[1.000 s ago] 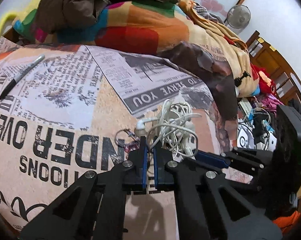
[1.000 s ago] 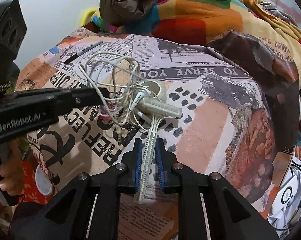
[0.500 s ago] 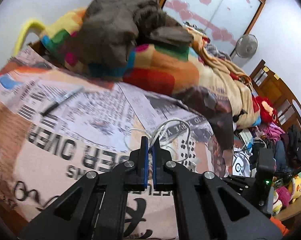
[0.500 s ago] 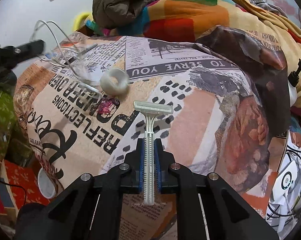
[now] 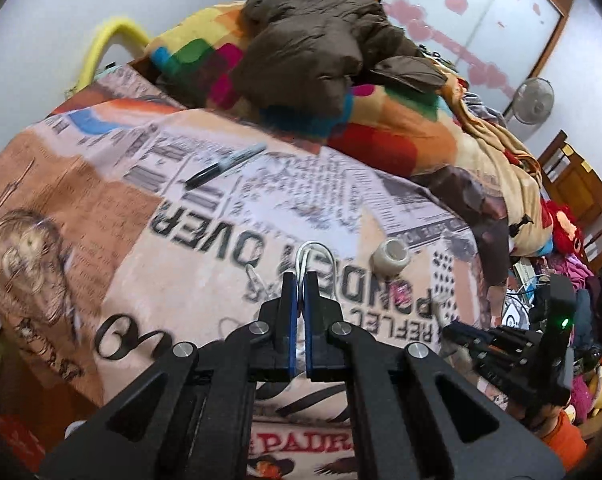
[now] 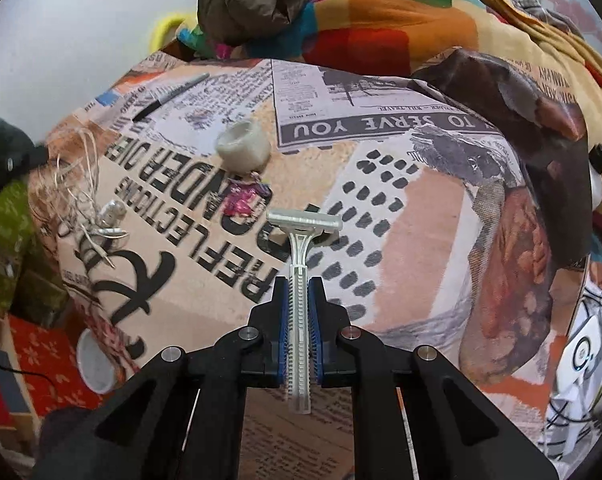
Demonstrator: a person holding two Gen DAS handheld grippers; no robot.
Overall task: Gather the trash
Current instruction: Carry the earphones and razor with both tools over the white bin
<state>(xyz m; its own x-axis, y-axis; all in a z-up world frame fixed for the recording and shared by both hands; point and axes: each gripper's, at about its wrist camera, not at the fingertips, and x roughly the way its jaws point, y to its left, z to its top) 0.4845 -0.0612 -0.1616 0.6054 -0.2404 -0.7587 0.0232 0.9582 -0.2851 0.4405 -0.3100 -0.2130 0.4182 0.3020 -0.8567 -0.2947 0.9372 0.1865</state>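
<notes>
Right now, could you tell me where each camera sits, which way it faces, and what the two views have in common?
Left wrist: sits on the left gripper, looking forward along its fingers over the printed bedsheet; they pinch a white cable. The right gripper shows at lower right.
Right wrist: sits on the right gripper, looking along its fingers across the same sheet; they clamp a razor. The hanging cable tangle shows at left.
Shared: the tape roll, marker, pink wrapper and brown jacket.

Even indoor light, soft shadows; strong fisheye bending, dark corners, motion blur at left edges
</notes>
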